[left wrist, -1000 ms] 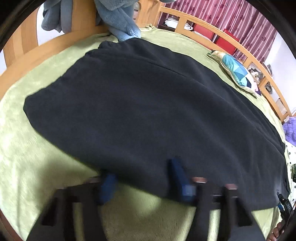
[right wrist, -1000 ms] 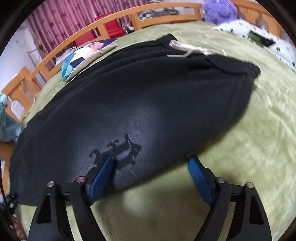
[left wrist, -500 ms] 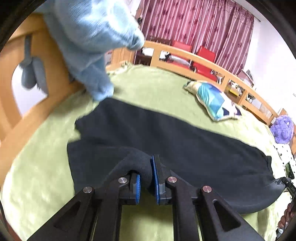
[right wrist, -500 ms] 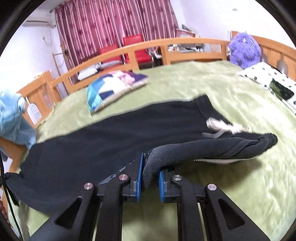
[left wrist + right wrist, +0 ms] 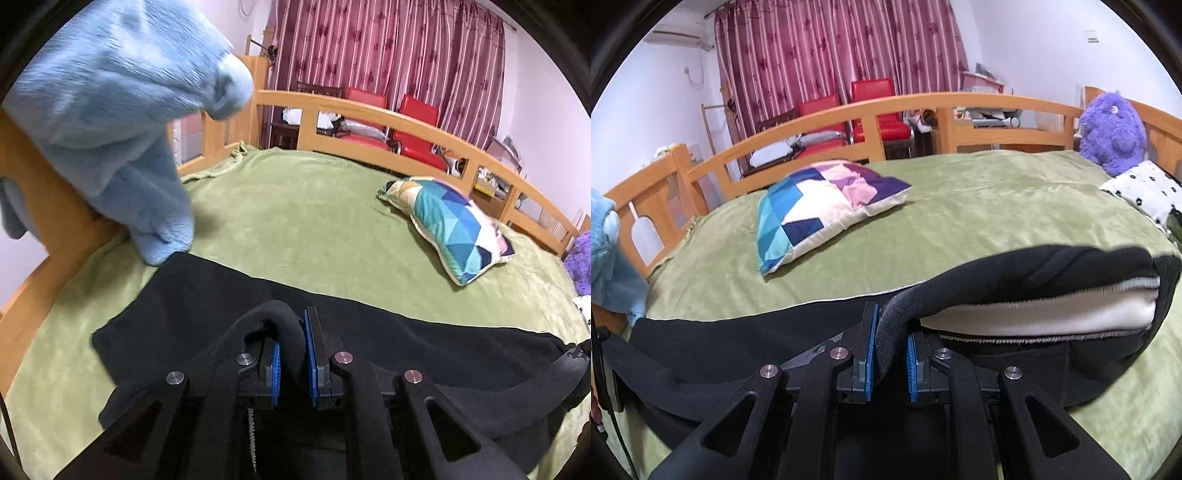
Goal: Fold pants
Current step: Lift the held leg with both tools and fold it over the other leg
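The black fleece pants point(image 5: 369, 332) lie lengthwise across the green plush blanket point(image 5: 314, 214) that covers the wooden-railed bed point(image 5: 424, 125). The left gripper point(image 5: 293, 354) is clamped on a raised fold of the near edge towards the leg end, the dark cloth bulging up between its blue pads point(image 5: 275, 369). The right gripper point(image 5: 890, 354) pinches the near edge at the waist end in the same way, and here the lifted cloth point(image 5: 1034, 273) turns over to show a white lining point(image 5: 1034, 317) (the waistband's inner side, by its ribbed edge). The rest of the garment rests flat on the blanket. Beyond it sits a square patchwork cushion in blues and pinks point(image 5: 820, 206). A pale blue fuzzy garment point(image 5: 122, 110) hangs over the rail at the leg end, its tip touching the pants. A purple plush toy point(image 5: 1112, 129) stands by the far corner.
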The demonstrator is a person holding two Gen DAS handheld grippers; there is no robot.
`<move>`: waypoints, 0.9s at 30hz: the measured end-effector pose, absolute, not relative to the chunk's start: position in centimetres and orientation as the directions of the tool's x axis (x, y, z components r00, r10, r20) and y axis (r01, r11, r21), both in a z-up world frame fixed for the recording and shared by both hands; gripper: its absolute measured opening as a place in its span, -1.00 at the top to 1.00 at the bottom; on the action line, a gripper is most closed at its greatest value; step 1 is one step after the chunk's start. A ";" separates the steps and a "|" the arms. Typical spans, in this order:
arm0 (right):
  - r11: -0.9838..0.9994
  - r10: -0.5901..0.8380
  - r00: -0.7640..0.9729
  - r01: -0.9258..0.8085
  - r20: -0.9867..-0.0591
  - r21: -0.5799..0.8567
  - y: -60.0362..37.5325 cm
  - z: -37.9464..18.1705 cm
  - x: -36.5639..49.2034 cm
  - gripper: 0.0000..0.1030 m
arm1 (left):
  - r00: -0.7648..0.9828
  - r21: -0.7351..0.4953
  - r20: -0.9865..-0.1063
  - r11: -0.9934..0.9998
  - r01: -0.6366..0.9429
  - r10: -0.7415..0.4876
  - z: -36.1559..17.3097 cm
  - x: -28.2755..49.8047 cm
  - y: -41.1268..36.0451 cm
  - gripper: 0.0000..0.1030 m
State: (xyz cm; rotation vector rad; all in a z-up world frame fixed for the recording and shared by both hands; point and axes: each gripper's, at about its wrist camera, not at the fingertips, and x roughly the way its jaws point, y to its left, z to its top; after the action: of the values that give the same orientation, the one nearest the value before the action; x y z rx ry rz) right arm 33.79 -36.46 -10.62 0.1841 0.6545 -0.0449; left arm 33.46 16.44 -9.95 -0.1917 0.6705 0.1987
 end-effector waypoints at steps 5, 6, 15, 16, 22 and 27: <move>0.983 -0.008 0.740 0.129 -0.673 0.130 -35.9 -14.5 37.1 0.61 | 0.731 -0.054 -0.667 0.969 -0.241 0.144 -12.6 36.2 15.1 0.76; 0.982 -0.005 0.722 0.132 -0.692 0.131 -35.8 -15.1 37.5 0.47 | 0.723 -0.046 -0.675 0.969 -0.243 0.149 -12.9 36.4 15.0 0.75; 0.991 -0.018 0.710 0.106 -0.704 0.081 -34.8 -14.4 32.3 -0.30 | 0.737 -0.033 -0.663 0.979 -0.202 0.130 -10.4 31.0 13.6 -0.45; 0.991 -0.027 0.710 0.112 -0.704 0.074 -35.0 -14.1 31.2 -0.35 | 0.742 -0.024 -0.657 0.980 -0.199 0.134 -10.1 30.2 13.5 -0.47; 0.979 -0.047 0.665 0.178 -0.745 0.096 -37.8 -15.5 26.2 -0.44 | 0.704 -0.042 -0.704 0.982 -0.182 0.100 -11.6 24.4 13.2 -0.48; 0.961 -0.027 0.619 0.231 -0.785 0.149 -40.6 -19.1 24.1 -0.44 | 0.644 -0.163 -0.765 0.971 -0.173 -0.014 -15.8 21.9 13.2 -0.48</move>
State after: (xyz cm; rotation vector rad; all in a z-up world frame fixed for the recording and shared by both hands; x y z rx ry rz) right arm 24.14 -40.57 -19.13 0.2458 0.8937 -0.1503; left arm 21.93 13.25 -15.75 -0.2304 0.8684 0.0914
